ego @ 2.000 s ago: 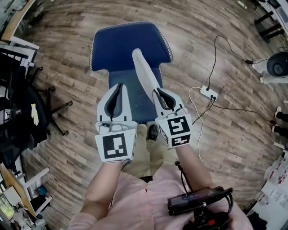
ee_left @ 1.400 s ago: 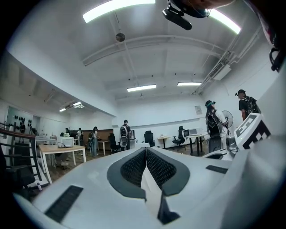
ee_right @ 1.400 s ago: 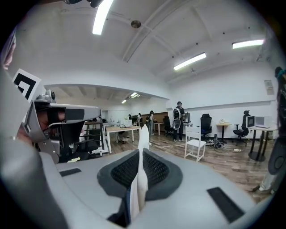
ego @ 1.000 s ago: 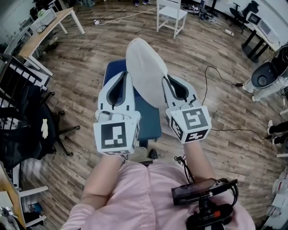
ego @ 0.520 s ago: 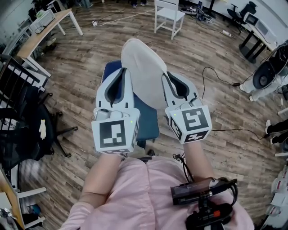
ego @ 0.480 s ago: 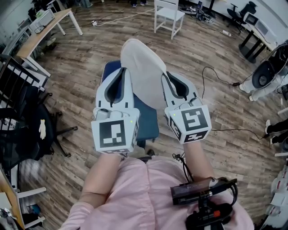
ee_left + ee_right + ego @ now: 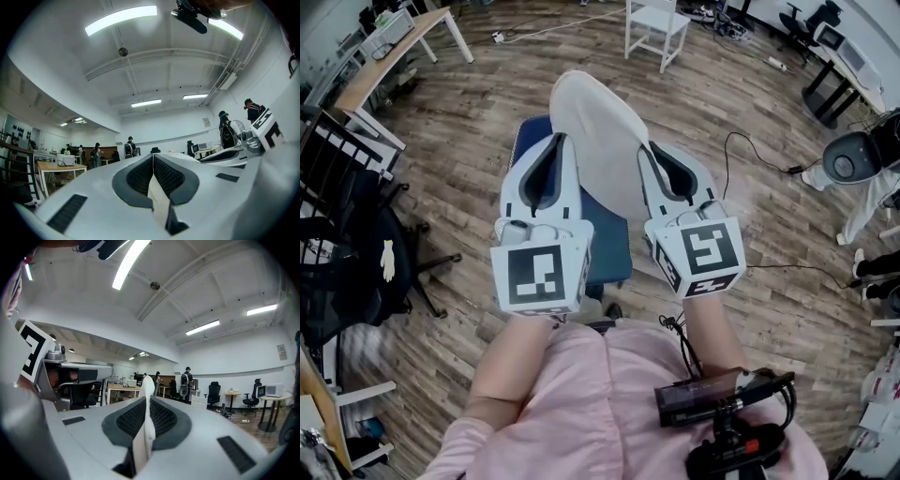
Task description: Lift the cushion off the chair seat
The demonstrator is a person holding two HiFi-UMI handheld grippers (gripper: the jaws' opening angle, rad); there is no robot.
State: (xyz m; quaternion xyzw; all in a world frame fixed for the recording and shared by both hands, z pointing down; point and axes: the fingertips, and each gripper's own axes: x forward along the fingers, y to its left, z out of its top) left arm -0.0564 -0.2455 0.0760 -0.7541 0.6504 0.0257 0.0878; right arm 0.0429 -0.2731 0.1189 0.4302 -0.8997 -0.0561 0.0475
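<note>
A white cushion (image 7: 600,141) hangs in the air above the blue chair seat (image 7: 602,246), tilted with its broad face toward me. My left gripper (image 7: 559,141) is shut on the cushion's left edge. My right gripper (image 7: 645,150) is shut on its right edge. In the left gripper view a thin cream strip of cushion (image 7: 156,201) shows between the closed jaws of the left gripper (image 7: 153,157). In the right gripper view the cushion's white edge (image 7: 148,383) sticks up past the right gripper (image 7: 147,399). Both gripper views point up at the ceiling.
A white chair (image 7: 658,23) stands on the wooden floor beyond the blue chair. A wooden desk (image 7: 389,61) is at the far left, a black office chair (image 7: 347,253) at the left. A power cable (image 7: 759,150) and a round fan (image 7: 853,155) lie at the right.
The cushion went from low and edge-on over the seat to high above it, held between both grippers. Over the last half second it rose only slightly.
</note>
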